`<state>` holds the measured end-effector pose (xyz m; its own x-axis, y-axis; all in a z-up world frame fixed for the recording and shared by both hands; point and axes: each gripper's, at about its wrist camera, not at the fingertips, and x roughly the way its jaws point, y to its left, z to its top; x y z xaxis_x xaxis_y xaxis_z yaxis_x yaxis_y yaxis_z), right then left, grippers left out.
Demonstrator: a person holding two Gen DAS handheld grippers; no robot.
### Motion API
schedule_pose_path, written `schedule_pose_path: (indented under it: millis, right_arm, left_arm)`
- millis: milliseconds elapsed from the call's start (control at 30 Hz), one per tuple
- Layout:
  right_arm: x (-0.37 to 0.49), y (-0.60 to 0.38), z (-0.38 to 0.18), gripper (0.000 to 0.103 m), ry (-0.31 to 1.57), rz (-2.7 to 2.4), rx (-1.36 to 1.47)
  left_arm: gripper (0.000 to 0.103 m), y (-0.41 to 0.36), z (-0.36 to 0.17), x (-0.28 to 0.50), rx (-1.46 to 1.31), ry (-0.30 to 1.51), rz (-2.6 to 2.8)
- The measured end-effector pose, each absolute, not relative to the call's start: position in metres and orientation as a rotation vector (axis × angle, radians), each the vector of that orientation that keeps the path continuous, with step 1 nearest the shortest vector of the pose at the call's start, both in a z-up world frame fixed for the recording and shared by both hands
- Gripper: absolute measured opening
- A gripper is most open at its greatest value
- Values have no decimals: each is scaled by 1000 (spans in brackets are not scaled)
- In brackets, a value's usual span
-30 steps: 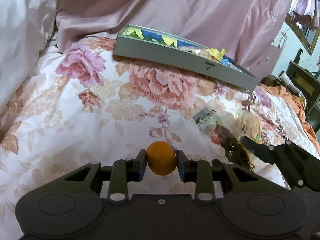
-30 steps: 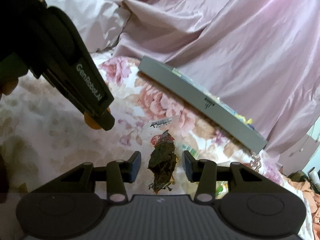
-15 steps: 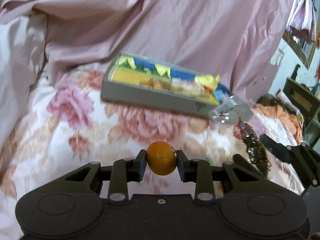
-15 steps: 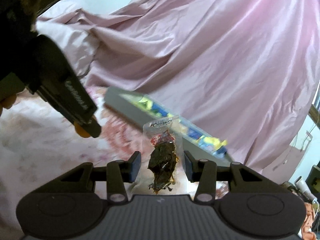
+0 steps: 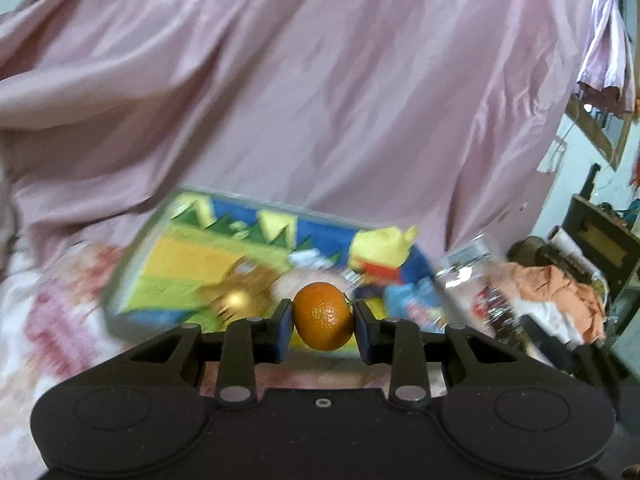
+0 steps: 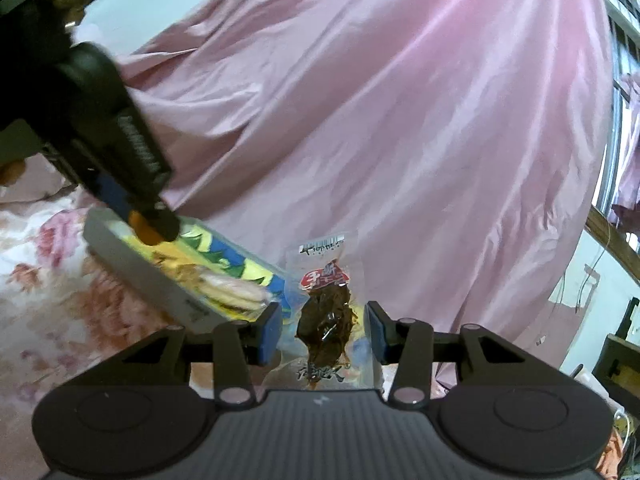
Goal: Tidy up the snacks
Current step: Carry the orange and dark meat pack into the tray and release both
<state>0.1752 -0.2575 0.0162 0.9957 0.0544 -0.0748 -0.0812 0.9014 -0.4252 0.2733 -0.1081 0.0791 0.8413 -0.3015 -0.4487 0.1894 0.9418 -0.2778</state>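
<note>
Box (image 5: 132, 276) nearer; small round orange (image 5: 323, 316) glossy.

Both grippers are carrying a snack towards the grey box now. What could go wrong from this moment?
1. The small round orange fruit is pinched only at its sides by the left gripper; it might roll out.
2. The clear plastic packet of dark dried snack stands loosely between the right gripper pads and could slip.
3. The shallow grey box already looks full, so new items may spill onto the floral bedsheet.
</note>
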Motion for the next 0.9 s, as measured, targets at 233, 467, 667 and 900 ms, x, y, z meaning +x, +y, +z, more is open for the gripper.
schedule_pose_path:
  millis: [233,467,667,900]
  right_arm:
    - [213,-274,21,49,56,57,-325]
    - [242,-296,11,50,123,87,-207]
    - [256,-311,2,49,178,104,-115]
    - [267,-327,0,49,222,110,-19]
  left_arm:
    - [34,-133,92,330,-297,544,-260]
    - [34,-158,79,357,-231,573,-254]
    - [34,-172,59,368,-217,603,-253]
    - [34,-184,47,373,-189,618,-245]
